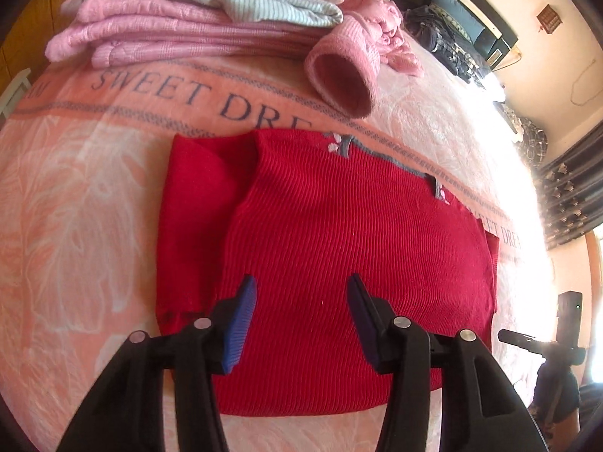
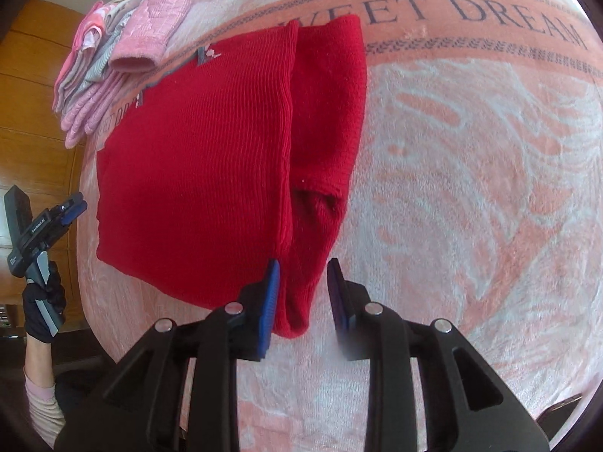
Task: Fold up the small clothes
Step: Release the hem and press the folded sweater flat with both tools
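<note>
A red knitted sweater (image 1: 331, 226) lies flat on a pink blanket (image 1: 75, 207), neckline away from me, one sleeve folded in along its left side. My left gripper (image 1: 301, 286) hovers open over the sweater's near hem with nothing between its fingers. In the right wrist view the sweater (image 2: 196, 150) has a sleeve (image 2: 324, 120) folded down its right side. The sleeve's cuff end lies between the fingers of my right gripper (image 2: 303, 267), which is open. The left gripper (image 2: 71, 207) shows at the far left, held by a gloved hand (image 2: 41, 301).
A pile of folded pink and striped clothes (image 1: 188, 19) sits at the back of the bed, with a pink cuffed garment (image 1: 339, 75) beside it. Dark clothes (image 1: 452, 45) lie further back. Wooden panelling (image 2: 30, 94) stands behind the pile (image 2: 113, 56).
</note>
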The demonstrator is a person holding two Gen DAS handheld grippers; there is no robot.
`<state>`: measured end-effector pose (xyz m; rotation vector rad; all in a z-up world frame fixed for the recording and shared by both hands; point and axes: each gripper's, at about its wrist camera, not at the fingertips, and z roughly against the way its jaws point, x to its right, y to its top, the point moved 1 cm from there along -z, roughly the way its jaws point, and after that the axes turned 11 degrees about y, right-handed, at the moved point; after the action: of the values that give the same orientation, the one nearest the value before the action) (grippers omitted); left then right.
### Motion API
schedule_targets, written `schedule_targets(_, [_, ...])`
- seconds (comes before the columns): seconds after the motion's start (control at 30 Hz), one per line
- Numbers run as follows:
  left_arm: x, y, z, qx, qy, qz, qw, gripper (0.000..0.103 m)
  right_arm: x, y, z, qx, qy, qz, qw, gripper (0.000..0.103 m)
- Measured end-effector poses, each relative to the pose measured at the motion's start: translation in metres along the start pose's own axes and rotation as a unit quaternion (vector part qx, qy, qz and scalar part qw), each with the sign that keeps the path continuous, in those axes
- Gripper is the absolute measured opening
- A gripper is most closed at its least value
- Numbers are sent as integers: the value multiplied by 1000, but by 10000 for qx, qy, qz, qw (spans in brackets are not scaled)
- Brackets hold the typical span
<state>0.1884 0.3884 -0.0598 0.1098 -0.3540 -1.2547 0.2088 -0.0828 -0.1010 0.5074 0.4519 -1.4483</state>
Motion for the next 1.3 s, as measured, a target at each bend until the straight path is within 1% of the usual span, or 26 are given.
schedule_targets(0.1, [0,-15,-9,-219,44,170,9996,51,-2,-14,-8,-150,53,-54,9999,26])
schedule_targets(0.17, [0,-24,-14,-331,68,176,9993,52,-7,-21,-14,-257,67,-27,9996,26])
schedule_targets(0.3, [5,-37,-22,-353,370,-181,9985,53,-16,-30,-25,-422,-8,84,9991,26])
schedule_targets(0.37, [6,-42,-29,-420,493,-365,9972,53,-17,-34,-31,-454,-171,116,9988,21])
schedule_targets(0.43, [5,-47,-34,-453,535,-447,9965,53,-17,-35,-31,-423,-260,113,9987,11])
schedule_targets(0.5, [7,-49,-34,-417,568,-575,9958,54,-21,-36,-23,-362,-363,159,9986,9])
schedule_targets(0.57, [8,-52,-33,-423,556,-675,9953,58,-23,-40,-11,-280,-418,193,9985,8])
schedule_targets(0.63, [9,-56,-33,-438,540,-730,9949,60,-20,-43,-2,-227,-489,141,9984,7])
schedule_targets(0.67, [10,-57,-33,-424,569,-792,9943,61,-17,-46,0,-215,-504,87,9985,6])
schedule_targets(0.7, [12,-59,-34,-412,596,-847,9938,61,-13,-48,-2,-254,-575,21,9980,0])
schedule_targets(0.73, [13,-60,-34,-403,612,-881,9934,61,-7,-49,-6,-295,-728,-35,9969,0])
schedule_targets(0.77, [13,-61,-35,-392,623,-905,9932,61,0,-51,-10,-335,-773,-130,9964,0])
schedule_targets(0.83, [13,-61,-35,-380,634,-909,9931,61,13,-53,-15,-377,-566,-372,9970,0])
schedule_targets(0.87, [13,-60,-34,-376,623,-886,9934,61,17,-53,-14,-357,-557,-375,9971,0])
schedule_targets(0.93, [13,-58,-33,-374,600,-850,9939,62,16,-51,-8,-245,-526,-313,9978,0])
schedule_targets(1.0, [12,-56,-29,-329,532,-776,9950,62,15,-46,2,-66,-374,-363,9986,0])
schedule_targets(1.03, [13,-53,-27,-293,476,-726,9958,62,14,-43,7,35,-298,-381,9988,5])
schedule_targets(1.07, [14,-50,-24,-233,441,-694,9963,62,13,-40,12,139,-279,-396,9987,7])
schedule_targets(1.13, [17,-43,-15,-38,383,-677,9970,62,12,-33,20,325,-113,-448,9984,15])
schedule_targets(1.17, [19,-39,-11,58,344,-659,9972,62,10,-28,23,396,-38,-489,9980,17])
schedule_targets(1.2, [21,-34,-7,135,270,-609,9977,64,10,-25,26,463,28,-530,9975,23])
schedule_targets(1.23, [23,-29,-4,209,166,-544,9982,72,10,-21,27,505,85,-567,9971,36])
schedule_targets(1.3, [25,-22,1,362,4,-437,9984,79,10,-12,30,588,101,-562,9966,44])
